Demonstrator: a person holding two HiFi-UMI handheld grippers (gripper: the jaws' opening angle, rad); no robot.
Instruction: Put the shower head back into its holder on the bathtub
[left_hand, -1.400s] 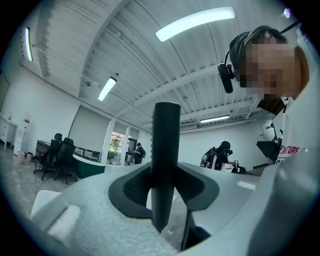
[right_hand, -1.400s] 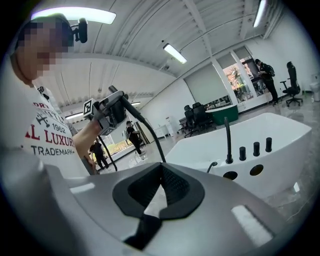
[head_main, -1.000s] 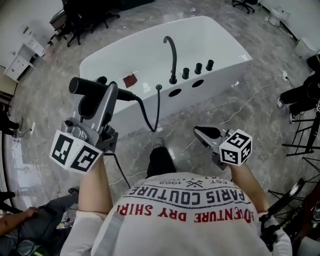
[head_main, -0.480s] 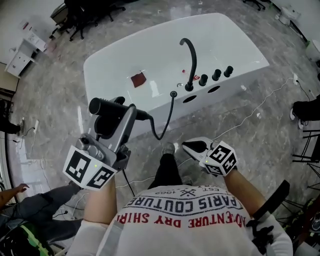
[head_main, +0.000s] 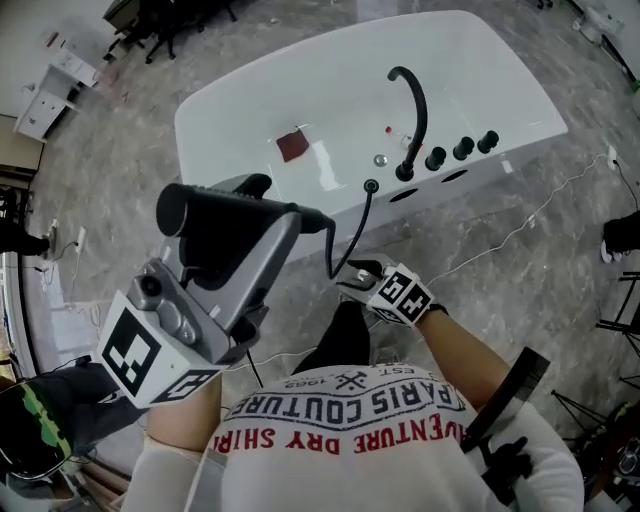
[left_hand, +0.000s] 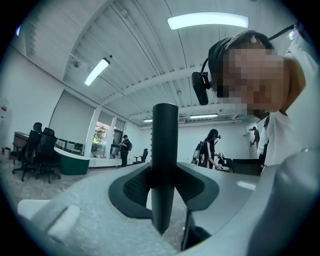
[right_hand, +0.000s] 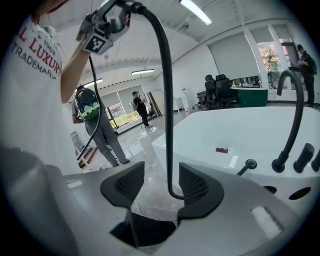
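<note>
Shower head (head_main: 200, 212) is clamped upright by its handle in the left gripper (left_hand: 162, 187), well short of the bathtub (head_main: 520, 140) near rim ahead. The hose (right_hand: 166, 100) is loosely straddled, ungripped, by the right gripper (right_hand: 161, 187), its jaws just opened wide.

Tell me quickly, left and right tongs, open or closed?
Left tongs: closed on the shower head.
Right tongs: open, just been opening, hose between them, not gripped.

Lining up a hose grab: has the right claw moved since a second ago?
Yes. The right claw has shifted left along the white bathtub, from below its black knobs to the black hose, which now runs between its just-opened jaws.
</note>
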